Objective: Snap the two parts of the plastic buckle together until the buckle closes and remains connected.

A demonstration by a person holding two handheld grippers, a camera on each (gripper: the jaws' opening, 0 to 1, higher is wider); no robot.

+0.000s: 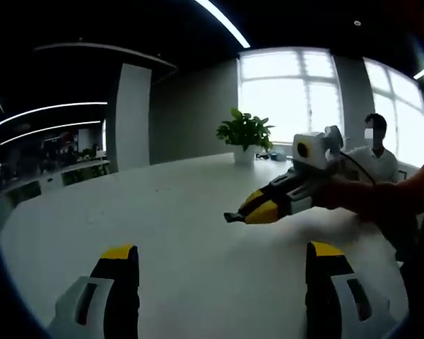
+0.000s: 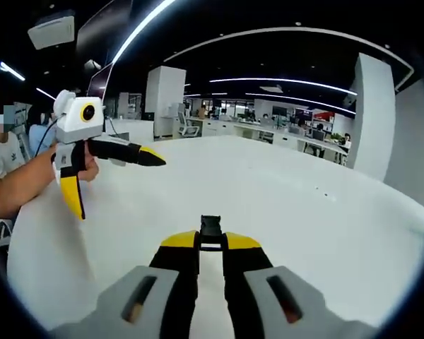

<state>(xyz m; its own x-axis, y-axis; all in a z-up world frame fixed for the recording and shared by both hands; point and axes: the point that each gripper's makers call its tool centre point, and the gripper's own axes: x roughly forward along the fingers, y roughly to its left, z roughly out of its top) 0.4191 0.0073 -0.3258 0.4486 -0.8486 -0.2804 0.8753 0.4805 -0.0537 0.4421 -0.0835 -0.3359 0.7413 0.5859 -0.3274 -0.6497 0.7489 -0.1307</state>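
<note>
Buckle part, small, black and plastic (image 2: 210, 232), sits clamped between the tips of the right tongs (image 2: 210, 244), poking out just past their yellow ends; in the right gripper view its square end faces forward above the broad white worktop (image 2: 283, 183). In the left gripper view the same tongs (image 1: 244, 213) come in from the right, held by a person's hand (image 1: 350, 192), with a dark sliver of the buckle part (image 1: 232, 216) showing at their pinched tip. Whether it is one half or both halves of the buckle cannot be told at this size.

Going from largest down: the white worktop (image 1: 162, 212) spreads round and bare under both tongs. Behind it stands an open office with bright windows (image 1: 290, 92), ceiling light strips and a white pillar (image 2: 162, 95). A seated person in a white shirt (image 1: 376, 159) is at the far edge of the worktop. A green leafy plant in a white pot (image 1: 245, 138) stands on the worktop's far side, near the windows.

The left tongs (image 1: 222, 265) stand wide apart with nothing between them, their black jaws tipped in yellow. In the right gripper view the left tongs (image 2: 120, 173) are held up by a hand (image 2: 74, 169) at the left, their two jaws splayed, one forward and one downward.

No brand, label or writing can be read anywhere.
</note>
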